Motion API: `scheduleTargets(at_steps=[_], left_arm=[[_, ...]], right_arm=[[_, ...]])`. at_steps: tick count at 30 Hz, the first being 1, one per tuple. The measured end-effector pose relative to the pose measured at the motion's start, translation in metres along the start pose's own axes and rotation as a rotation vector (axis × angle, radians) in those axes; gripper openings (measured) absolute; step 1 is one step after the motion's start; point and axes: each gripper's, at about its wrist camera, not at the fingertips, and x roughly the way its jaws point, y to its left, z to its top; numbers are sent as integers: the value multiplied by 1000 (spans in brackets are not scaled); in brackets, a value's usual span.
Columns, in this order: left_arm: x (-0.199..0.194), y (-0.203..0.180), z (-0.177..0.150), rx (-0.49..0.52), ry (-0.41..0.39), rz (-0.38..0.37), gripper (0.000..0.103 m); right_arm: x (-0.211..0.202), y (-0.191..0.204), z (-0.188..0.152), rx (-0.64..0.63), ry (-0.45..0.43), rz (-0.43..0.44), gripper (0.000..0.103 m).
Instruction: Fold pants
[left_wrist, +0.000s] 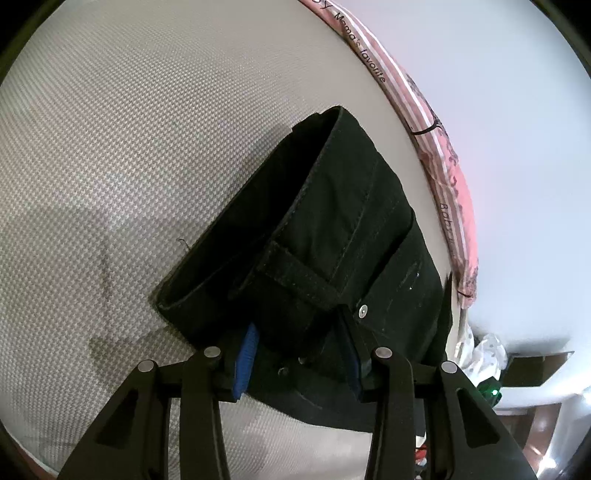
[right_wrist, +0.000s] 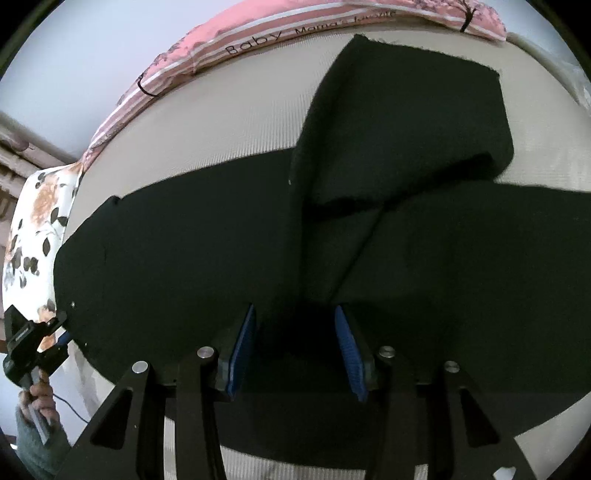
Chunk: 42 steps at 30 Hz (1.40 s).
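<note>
The black pants (right_wrist: 184, 258) lie across the pale bed, with one leg (right_wrist: 406, 122) folded back over them at an angle. My right gripper (right_wrist: 295, 350) points down onto the middle of the pants. Both its blue pads (right_wrist: 349, 354) show their full faces, and the cloth lies under them, not pinched. My left gripper (left_wrist: 297, 354) is shut on the waistband (left_wrist: 280, 258), near a belt loop (left_wrist: 295, 273) and a metal rivet (left_wrist: 364, 312). In the right wrist view a hand holds that left gripper (right_wrist: 59, 334) at the pants' left end.
The woven bed cover (left_wrist: 129, 147) spreads wide to the left. A pink striped cloth (right_wrist: 229, 48) with lettering runs along the far edge by the wall. A flowered pillow (right_wrist: 37, 229) lies beyond the pants' waist end. Clutter shows past the bed edge (left_wrist: 487, 354).
</note>
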Motion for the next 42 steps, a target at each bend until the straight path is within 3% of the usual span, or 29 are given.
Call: scheduleTargets(at_steps=[4,7,9,17,22,27,30,32,33,37,42], left_arm=[[7,-11,2,35,-16,40,39],[10,-16,3,70,-22,78,33],[10,-24,4,122,-28,103,31],[-6,-50,-1,365,-29,182,26],[6,-52,2,471,5,256,26],[11,-47,7,469,12,264,26],[11,-46,9,458,10,259,26],[13,-47,10,455,6,262,26],[10,-44,8,452,6,262,26],[9,-43,7,448,6,262,26],[11,-43,9,440,9,264,27]], right_arm=[[7,13,3,-59,-34,-102,39],[2,13,3,-100,-50,-126,13],[-8,8,2,-96,-58,-102,7],[-63,1,-33,-62,-101,-81,6],[-49,-13,-72,-24,-4,-99,3],[-34,-33,-80,72,53,-9,3],[-45,-30,-78,84,25,-3,12],[-52,-27,-72,77,8,0,33],[-55,-25,-67,71,-7,-8,38],[-56,-25,-47,74,-28,8,39],[-31,-20,-26,63,-18,-39,37]])
